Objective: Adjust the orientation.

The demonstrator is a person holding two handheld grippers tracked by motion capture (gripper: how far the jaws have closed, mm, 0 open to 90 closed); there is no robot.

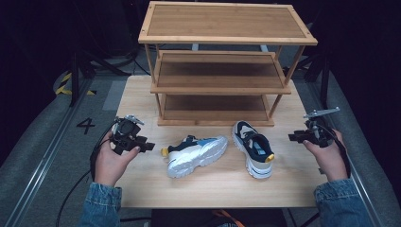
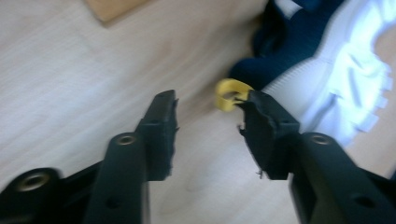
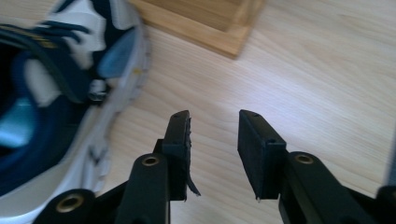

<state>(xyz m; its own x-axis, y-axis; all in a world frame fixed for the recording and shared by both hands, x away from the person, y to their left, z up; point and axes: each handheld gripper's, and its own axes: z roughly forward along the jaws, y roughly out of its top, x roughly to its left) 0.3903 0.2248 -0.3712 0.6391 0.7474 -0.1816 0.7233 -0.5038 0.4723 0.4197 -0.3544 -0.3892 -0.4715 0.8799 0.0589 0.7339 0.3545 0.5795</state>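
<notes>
Both my left tool [image 1: 147,146] and right tool [image 1: 294,137] gape empty; two white-and-navy sneakers [image 1: 196,155] lie on my worktop [image 1: 142,184], three-tier wooden shelf [image 1: 217,85] bare. Nothing shelved yet.

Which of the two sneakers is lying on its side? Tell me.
The left sneaker, nearer the left gripper: it is tipped over, white sole facing the person. The right sneaker stands upright on its sole, opening up.
</notes>
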